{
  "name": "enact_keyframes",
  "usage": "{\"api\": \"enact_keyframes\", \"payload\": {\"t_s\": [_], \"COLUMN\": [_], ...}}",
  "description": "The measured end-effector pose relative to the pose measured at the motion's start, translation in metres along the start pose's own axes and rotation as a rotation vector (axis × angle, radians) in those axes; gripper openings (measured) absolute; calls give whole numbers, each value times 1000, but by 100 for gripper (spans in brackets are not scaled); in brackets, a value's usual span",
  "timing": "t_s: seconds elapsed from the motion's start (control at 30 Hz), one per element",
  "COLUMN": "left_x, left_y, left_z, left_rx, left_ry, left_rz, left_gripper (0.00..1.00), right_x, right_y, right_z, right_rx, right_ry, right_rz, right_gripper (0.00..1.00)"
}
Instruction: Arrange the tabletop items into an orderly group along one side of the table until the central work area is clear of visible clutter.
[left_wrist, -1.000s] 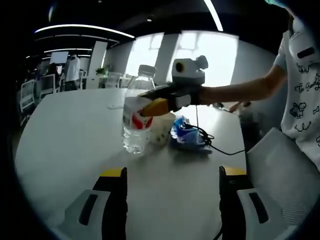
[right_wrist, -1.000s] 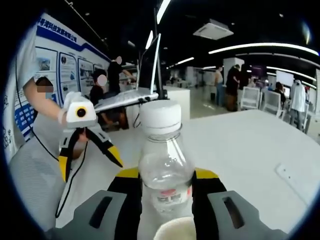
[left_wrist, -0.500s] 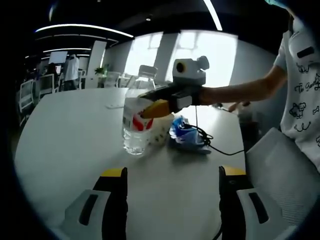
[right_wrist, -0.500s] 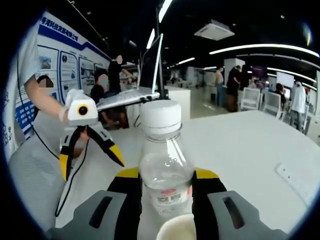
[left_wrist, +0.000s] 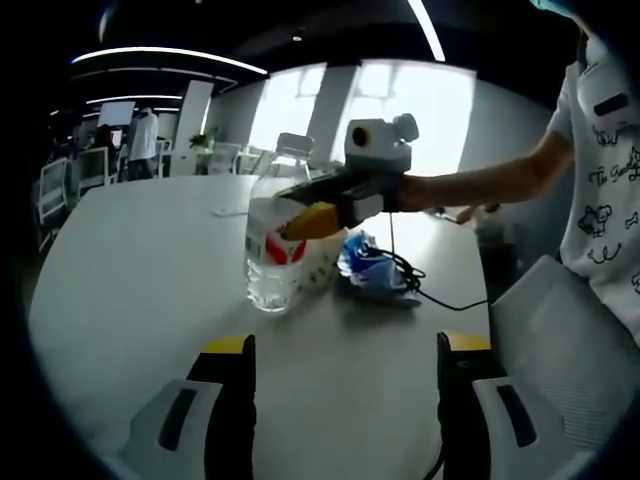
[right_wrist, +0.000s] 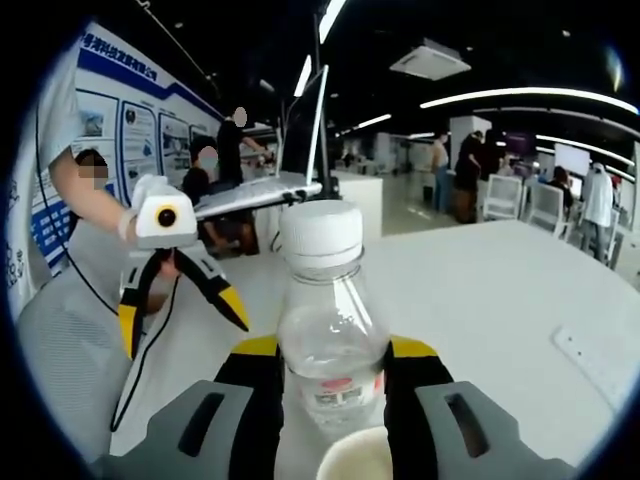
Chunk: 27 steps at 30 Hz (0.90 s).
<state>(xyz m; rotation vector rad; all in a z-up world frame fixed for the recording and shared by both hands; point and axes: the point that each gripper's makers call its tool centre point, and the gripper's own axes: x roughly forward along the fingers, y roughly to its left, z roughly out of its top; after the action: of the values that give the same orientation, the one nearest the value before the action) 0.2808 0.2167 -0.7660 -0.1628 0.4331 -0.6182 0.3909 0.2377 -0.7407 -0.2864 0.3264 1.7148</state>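
Presently the right gripper (right_wrist: 330, 385) has its jaws pressed against both sides of a clear plastic water bottle (right_wrist: 328, 330), holding it at the labelled midsection; in the left gripper view the same grip shows on the bottle (left_wrist: 275, 235), which stands upright on the white table (left_wrist: 140, 260). Bottle looks mostly empty, so judged light and top-heavy, thin wall likely to dent under squeeze, smooth and a bit slippery. Mid-body hold near the label seems right; a grip on the white cap (right_wrist: 321, 232) would tip it. Just beside it: a pale cup (left_wrist: 322, 262), a crumpled blue packet (left_wrist: 368, 268) and a black cable (left_wrist: 425, 288). Cup rim (right_wrist: 362, 456) sits at the near edge between the jaws. Left gripper (left_wrist: 345, 400) hangs wide apart over bare tabletop, holding nothing.
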Motion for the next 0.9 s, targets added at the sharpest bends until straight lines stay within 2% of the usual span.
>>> {"api": "enact_keyframes", "payload": {"t_s": [0.23, 0.43, 0.9], "left_x": [0, 1, 2], "left_y": [-1, -2, -3], "left_z": [0, -2, -1], "left_rx": [1, -1, -1], "left_ry": [-1, 2, 1], "left_rz": [0, -5, -4], "left_gripper": [70, 70, 70], "right_x": [0, -2, -2], "right_y": [2, 0, 3], "right_z": [-6, -6, -7], "right_rx": [-4, 22, 22], "right_ry": [12, -10, -11], "right_rz": [4, -6, 6], "right_gripper": [36, 36, 37]}}
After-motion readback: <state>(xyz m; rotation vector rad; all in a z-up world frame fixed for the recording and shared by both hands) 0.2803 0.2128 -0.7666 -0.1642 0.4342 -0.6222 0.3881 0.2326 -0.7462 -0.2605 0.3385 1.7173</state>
